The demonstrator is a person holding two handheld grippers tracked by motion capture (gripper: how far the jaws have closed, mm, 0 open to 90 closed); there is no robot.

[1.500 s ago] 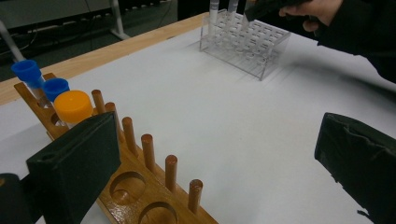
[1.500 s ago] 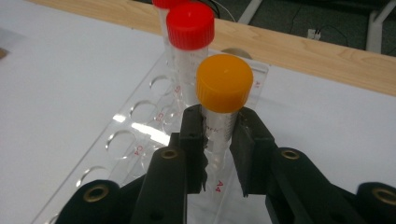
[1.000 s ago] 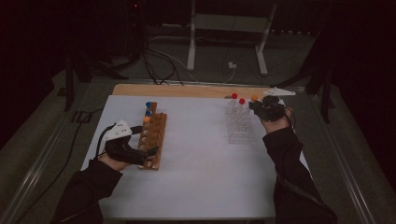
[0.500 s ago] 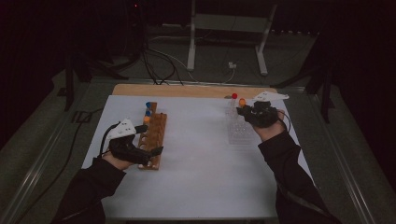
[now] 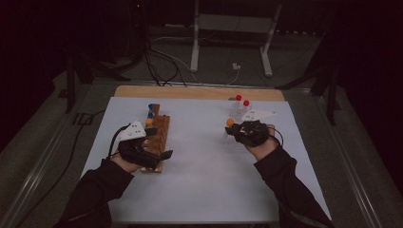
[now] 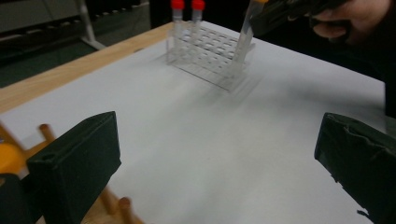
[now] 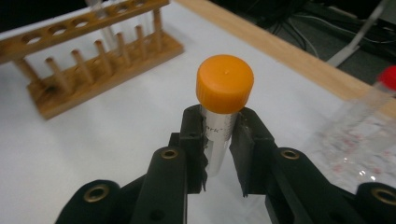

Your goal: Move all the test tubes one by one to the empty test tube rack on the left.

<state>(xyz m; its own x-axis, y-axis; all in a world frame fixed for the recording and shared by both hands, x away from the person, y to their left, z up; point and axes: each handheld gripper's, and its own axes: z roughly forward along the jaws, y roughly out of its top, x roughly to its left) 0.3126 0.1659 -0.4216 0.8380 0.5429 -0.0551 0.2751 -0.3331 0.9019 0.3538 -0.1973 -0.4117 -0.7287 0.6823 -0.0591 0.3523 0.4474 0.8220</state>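
My right gripper (image 7: 218, 123) is shut on a clear tube with an orange cap (image 7: 224, 84), held upright above the white sheet. In the high view that right gripper (image 5: 236, 130) hangs just left of the clear plastic rack (image 5: 235, 116), where two red-capped tubes (image 5: 241, 100) stand. My left gripper (image 5: 156, 144) rests open beside the wooden rack (image 5: 160, 130), which carries blue- and orange-capped tubes (image 5: 150, 115). In the left gripper view, the left gripper (image 6: 215, 163) holds its jaws far apart with nothing between them. Beyond them stands the clear rack (image 6: 205, 53).
A white sheet (image 5: 199, 171) covers the table, with a wooden strip (image 5: 190, 92) along its far edge. Cables and a metal stand (image 5: 233, 42) lie on the floor beyond. The wooden rack (image 7: 93, 51) stands at the upper left in the right gripper view.
My right hand has carried the orange-capped tube leftward, off the clear rack and toward the middle of the table. The left hand has stayed by the wooden rack.
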